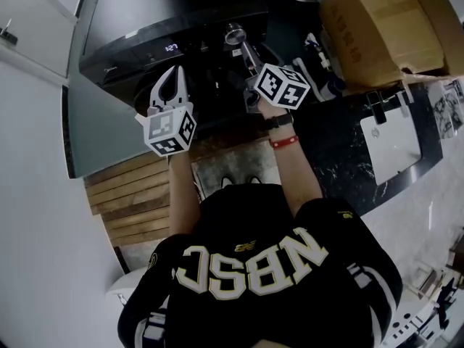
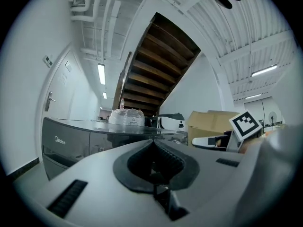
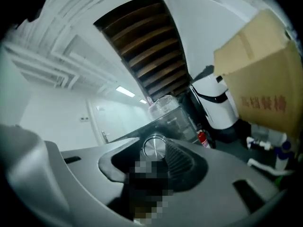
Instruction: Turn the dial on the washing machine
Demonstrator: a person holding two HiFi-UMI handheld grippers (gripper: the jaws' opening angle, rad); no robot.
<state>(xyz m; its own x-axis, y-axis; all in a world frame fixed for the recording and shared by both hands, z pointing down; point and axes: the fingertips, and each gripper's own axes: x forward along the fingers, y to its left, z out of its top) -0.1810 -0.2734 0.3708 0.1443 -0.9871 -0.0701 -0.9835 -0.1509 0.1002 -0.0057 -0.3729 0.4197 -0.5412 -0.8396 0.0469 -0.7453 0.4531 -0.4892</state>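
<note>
The dark washing machine (image 1: 145, 20) stands ahead, with a lit display (image 1: 171, 48) and a round silver dial (image 1: 233, 33) on its front panel. My right gripper (image 1: 243, 47) reaches level to the dial. In the right gripper view the dial (image 3: 154, 147) sits right between the tips of that gripper (image 3: 157, 141), beside the ribbed pad (image 3: 179, 159). The blur hides whether the pads press on it. My left gripper (image 1: 174, 71) hovers to the left, in front of the panel, shut with nothing in it. In its own view the left gripper (image 2: 152, 143) shows its tips meeting.
A cardboard box (image 1: 380, 27) sits at the right, beyond a black counter with a white basin (image 1: 391, 147). A plastic-wrapped bundle (image 2: 126, 117) rests on top of the machine. Wooden boards (image 1: 134, 194) lie at lower left. A red extinguisher (image 3: 202, 137) stands by the box.
</note>
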